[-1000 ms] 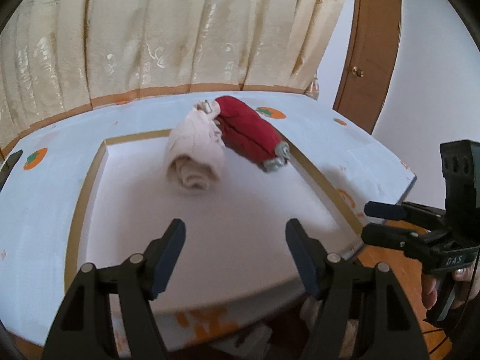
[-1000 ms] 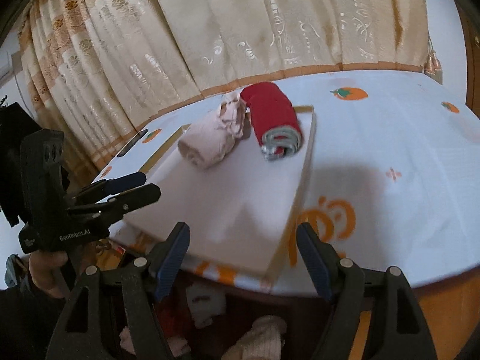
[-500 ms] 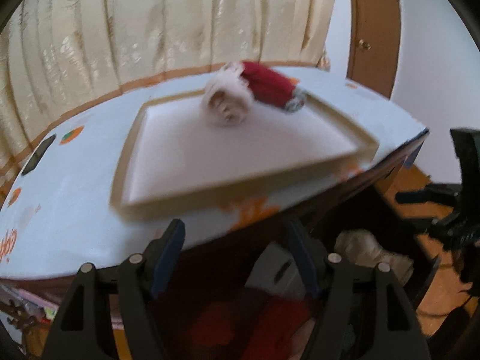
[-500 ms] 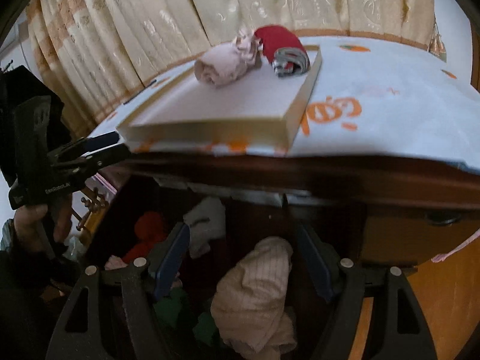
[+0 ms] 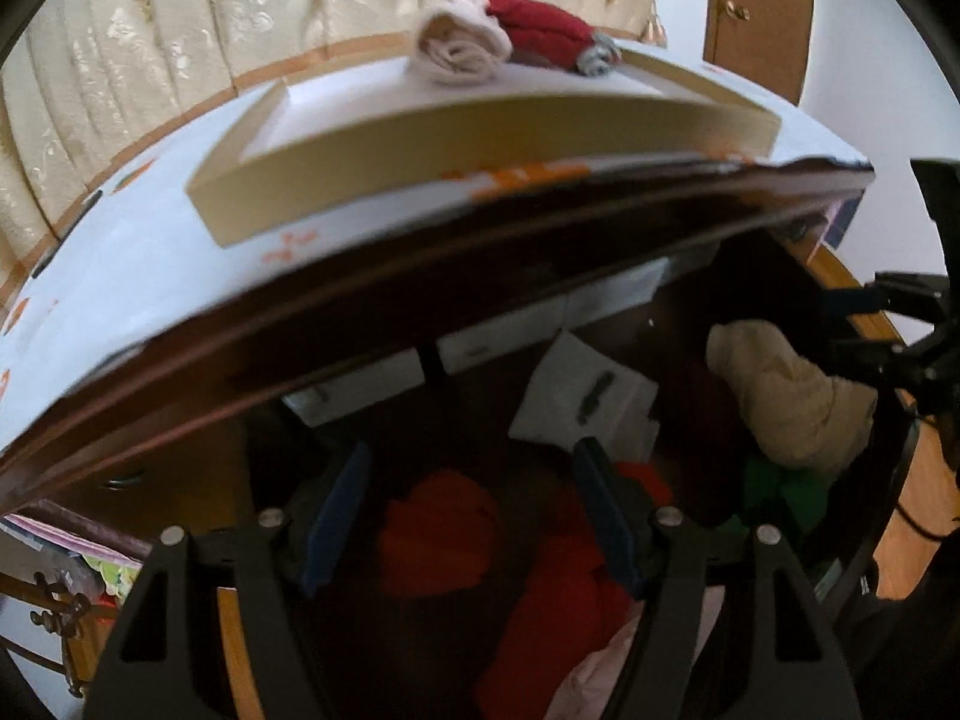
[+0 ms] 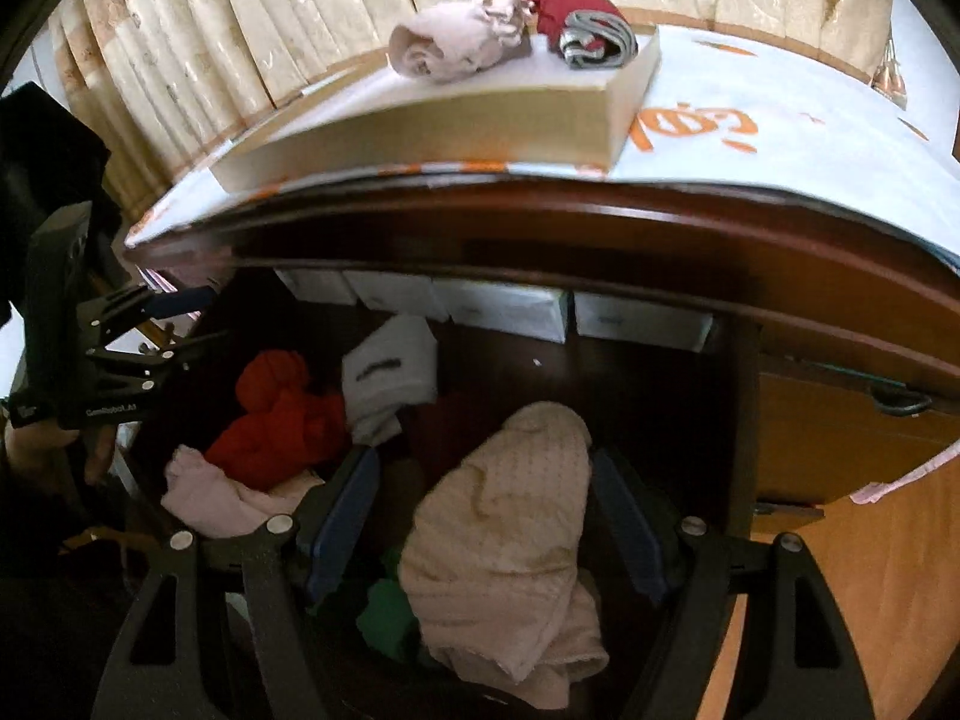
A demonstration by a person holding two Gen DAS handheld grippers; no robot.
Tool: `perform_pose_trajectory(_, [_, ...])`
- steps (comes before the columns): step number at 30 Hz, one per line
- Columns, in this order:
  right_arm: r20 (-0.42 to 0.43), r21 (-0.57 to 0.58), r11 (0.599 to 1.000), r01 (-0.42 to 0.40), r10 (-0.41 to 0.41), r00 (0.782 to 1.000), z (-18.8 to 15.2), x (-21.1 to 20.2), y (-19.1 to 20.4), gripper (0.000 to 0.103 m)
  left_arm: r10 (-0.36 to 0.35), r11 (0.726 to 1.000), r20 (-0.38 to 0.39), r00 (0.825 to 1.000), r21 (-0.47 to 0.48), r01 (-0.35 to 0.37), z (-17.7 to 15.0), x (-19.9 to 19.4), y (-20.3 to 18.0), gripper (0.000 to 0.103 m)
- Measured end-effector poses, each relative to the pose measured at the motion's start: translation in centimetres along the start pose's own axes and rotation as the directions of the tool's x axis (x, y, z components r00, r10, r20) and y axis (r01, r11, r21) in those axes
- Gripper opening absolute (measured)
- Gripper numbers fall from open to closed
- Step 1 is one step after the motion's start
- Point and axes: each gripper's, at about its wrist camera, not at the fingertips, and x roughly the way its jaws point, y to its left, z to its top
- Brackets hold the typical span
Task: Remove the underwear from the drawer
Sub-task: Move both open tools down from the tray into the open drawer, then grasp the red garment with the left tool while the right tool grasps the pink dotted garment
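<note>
Cream curtains (image 6: 252, 18) behind — "GenRobot.AI" on left claw (image 6: 180, 324).

The left gripper (image 5: 468, 510) hangs with its jaws spread wide and nothing between them, above the open drawer (image 5: 600, 372). Beneath it lie red garments (image 5: 444, 534), with a white folded piece (image 5: 582, 390) further in and a beige bundle (image 5: 792, 396) to the right beside something green (image 5: 780, 492). The right gripper (image 5: 840, 330) reaches in from the right edge, its tips near the beige bundle; whether they touch it is unclear. Above, on the worktop (image 5: 150, 252), a tray (image 5: 480, 138) carries a pink roll (image 5: 462, 48) touching a red roll (image 5: 546, 30). Curtains (image 5: 300, 6) hang behind.
</note>
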Motion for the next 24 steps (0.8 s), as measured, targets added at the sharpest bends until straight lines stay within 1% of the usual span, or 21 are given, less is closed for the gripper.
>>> perform_pose_trajectory(6, [-0.07, 0.002, 0.999, 0.038, -0.038, 0.997, -0.9, 1.3, -0.3, 0.076, -0.022, 0.999, -0.046, 0.999, 0.032, 0.024, -0.5, 0.9, -0.8, 0.071])
perform_pose_trajectory(8, [-0.08, -0.01, 0.998, 0.062, -0.062, 0.995, -1.0, 1.6, -0.2, 0.076, -0.038, 0.999, -0.066, 0.997, 0.031, 0.04, -0.8, 1.1, -0.8, 0.071])
perform_pose_trajectory(11, [-0.086, -0.016, 0.998, 0.057, -0.059, 0.995, -1.0, 2.1, 0.1, 0.076, -0.061, 0.998, -0.089, 0.994, 0.029, 0.064, -1.1, 1.4, -0.9, 0.071])
perform_pose_trajectory(16, [-0.103, -0.053, 0.995, 0.079, -0.084, 0.991, -0.8, 2.9, 0.7, 0.076, -0.094, 0.994, -0.146, 0.985, 0.05, 0.102, -1.5, 2.2, -1.2, 0.071])
perform_pose_trajectory(18, [-0.1, -0.059, 0.995, 0.082, -0.088, 0.991, -0.7, 3.0, 0.8, 0.076, -0.101, 0.992, -0.154, 0.983, 0.059, 0.112, -1.5, 2.3, -1.5, 0.071])
perform_pose_trajectory(22, [-0.106, -0.057, 0.995, 0.081, -0.087, 0.991, -0.5, 3.4, 0.7, 0.076, -0.121, 0.986, -0.197, 0.973, 0.085, 0.14, -1.6, 3.0, -2.0, 0.071])
perform_pose_trajectory(24, [-0.113, -0.054, 0.996, 0.076, -0.082, 0.99, -0.5, 3.7, 0.6, 0.076, -0.143, 0.981, -0.224, 0.964, 0.095, 0.168, -1.7, 3.2, -2.3, 0.071])
